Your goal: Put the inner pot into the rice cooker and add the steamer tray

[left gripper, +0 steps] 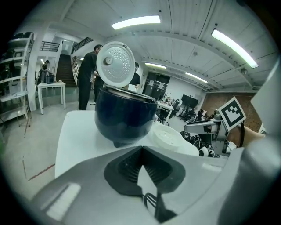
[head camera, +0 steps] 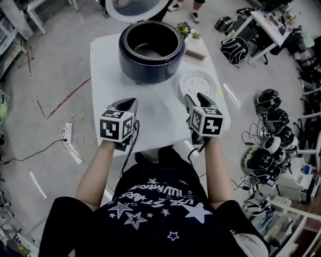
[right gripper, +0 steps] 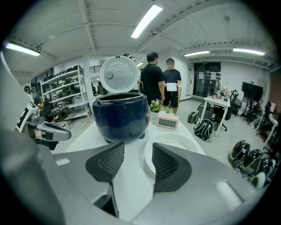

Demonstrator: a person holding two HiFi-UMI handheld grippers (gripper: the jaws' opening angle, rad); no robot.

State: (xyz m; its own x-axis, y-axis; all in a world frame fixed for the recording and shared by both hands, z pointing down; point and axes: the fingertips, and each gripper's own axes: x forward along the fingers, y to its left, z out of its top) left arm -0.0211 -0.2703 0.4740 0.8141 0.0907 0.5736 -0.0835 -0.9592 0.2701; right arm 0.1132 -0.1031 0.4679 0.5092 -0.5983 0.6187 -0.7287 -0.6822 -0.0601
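- Head view: the steamer tray (head camera: pixel 198 85) lies flat on the white table (head camera: pixel 150 118), just beside the rice cooker (head camera: pixel 151 50) on its right.
- It looks to us like a thin white perforated disc, probably light, fairly stiff plastic, smooth and a little slippery.
- Since it lies flat, we judge the raised rim nearest us to be the only place to take hold, with one pad over the edge and one under. A push from the side would likely only make it slide.
- The cooker stands open, its lid (head camera: pixel 135 7) tipped back. Its hollow shows a dark, glossy wall and a shining floor, so the inner pot may already be seated, but we cannot tell for sure.
- The right gripper (head camera: pixel 195 98) hovers short of the tray. In the right gripper view its jaws stand apart with nothing between them, and the tray (right gripper: pixel 180 144) shows beyond them.
- The left gripper (head camera: pixel 131 102) hovers over the table on the other side. In the left gripper view its jaws meet at the tips and grip nothing.
- Behind the tray stand a small clock (head camera: pixel 194 49) and a plant (head camera: pixel 184 29), close enough to knock when we lift.
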